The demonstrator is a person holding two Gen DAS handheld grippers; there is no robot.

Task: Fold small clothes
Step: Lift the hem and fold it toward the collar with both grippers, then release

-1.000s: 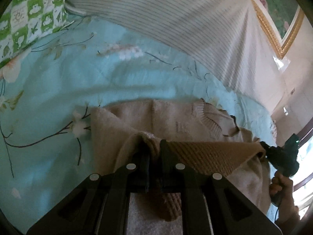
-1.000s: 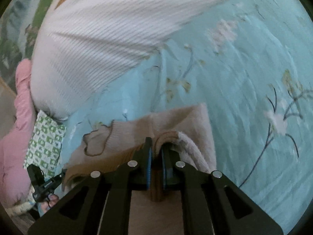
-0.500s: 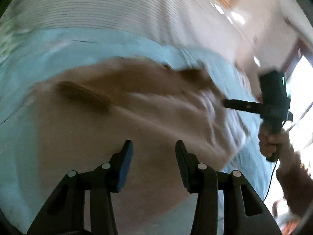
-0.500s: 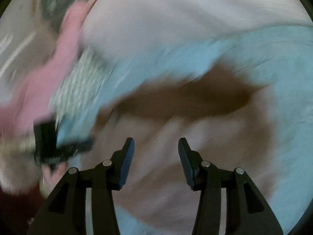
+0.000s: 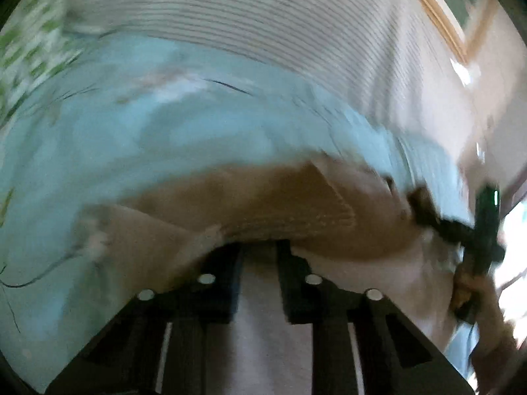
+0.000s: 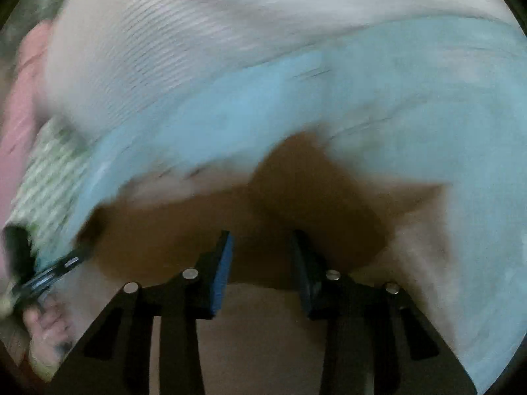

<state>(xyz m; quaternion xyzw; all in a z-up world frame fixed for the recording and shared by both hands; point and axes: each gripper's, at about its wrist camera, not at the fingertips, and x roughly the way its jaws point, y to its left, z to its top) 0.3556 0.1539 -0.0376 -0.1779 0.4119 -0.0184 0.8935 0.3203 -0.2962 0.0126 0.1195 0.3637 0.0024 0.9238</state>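
Note:
A small tan knitted sweater (image 5: 296,204) lies on the light blue bedspread (image 5: 164,138), blurred by motion. My left gripper (image 5: 260,253) is open, its fingers (image 5: 227,279) apart, with the sweater's near fold over the tips. In the right wrist view the sweater (image 6: 296,197) lies ahead and under my right gripper (image 6: 262,247), which is open with its fingers (image 6: 222,263) wide apart. Each view shows the other gripper held in a hand at the sweater's far edge, the right one in the left wrist view (image 5: 484,227) and the left one in the right wrist view (image 6: 46,276).
A white striped quilt (image 5: 263,16) is heaped behind the sweater. A green and white checked pillow (image 6: 49,181) and pink fabric (image 6: 19,105) lie at the left of the right wrist view. A gold picture frame (image 5: 438,16) hangs on the wall.
Both grippers held the sweater's edge a second ago, then opened and let it go. Both views have since swung; the sweater now lies folded on the bed.

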